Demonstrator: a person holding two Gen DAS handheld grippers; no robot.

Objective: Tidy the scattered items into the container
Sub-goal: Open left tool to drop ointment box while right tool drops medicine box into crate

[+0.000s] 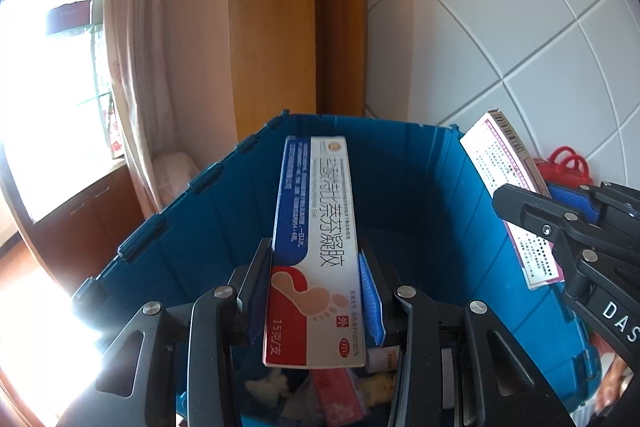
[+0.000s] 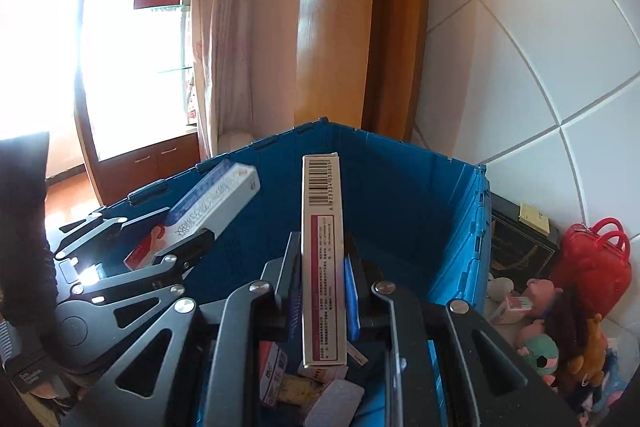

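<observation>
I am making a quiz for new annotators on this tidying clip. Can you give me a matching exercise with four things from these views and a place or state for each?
Things:
1. Foot-picture box
2. Barcode box
3. Blue crate
4. Red bag

Places or states:
A. outside the crate, by the tiled wall
B. clamped in the left hand-held gripper
C. holds small items at its bottom
D. clamped in the right hand-held gripper

Pairs: 1-B, 2-D, 3-C, 4-A
</observation>
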